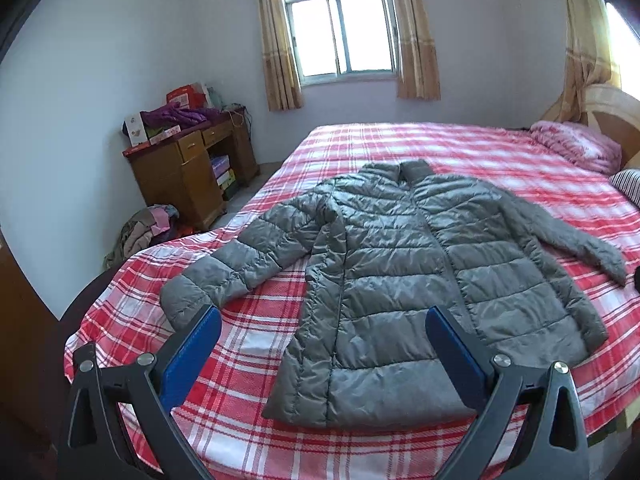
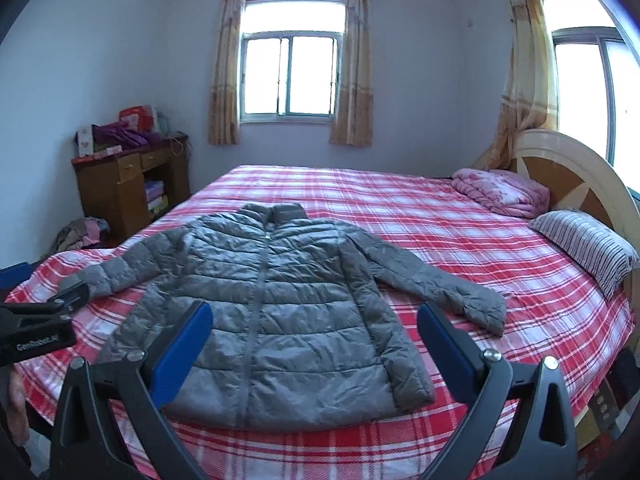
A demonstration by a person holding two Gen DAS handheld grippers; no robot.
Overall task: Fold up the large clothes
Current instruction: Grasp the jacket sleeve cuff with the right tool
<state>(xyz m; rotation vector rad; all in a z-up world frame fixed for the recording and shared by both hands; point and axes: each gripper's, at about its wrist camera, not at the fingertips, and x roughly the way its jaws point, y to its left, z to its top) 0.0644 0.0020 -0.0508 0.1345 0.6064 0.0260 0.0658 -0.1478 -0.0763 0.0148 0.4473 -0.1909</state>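
A grey quilted puffer jacket (image 1: 392, 264) lies flat and zipped on the red plaid bed (image 1: 500, 152), collar toward the window, both sleeves spread out. It also shows in the right wrist view (image 2: 280, 312). My left gripper (image 1: 324, 316) is open and empty, held above the jacket's hem with the left sleeve cuff (image 1: 188, 292) beside its left finger. My right gripper (image 2: 314, 312) is open and empty, above the hem on the right half; the right sleeve cuff (image 2: 486, 308) lies beside its right finger. The left gripper's body (image 2: 36, 320) shows at the right wrist view's left edge.
A wooden desk (image 1: 180, 172) piled with boxes and clothes stands at the far left by the wall, with a heap of clothes (image 1: 140, 232) on the floor before it. A folded pink quilt (image 2: 500, 192) and a striped pillow (image 2: 588, 248) lie by the headboard (image 2: 572, 176) at right.
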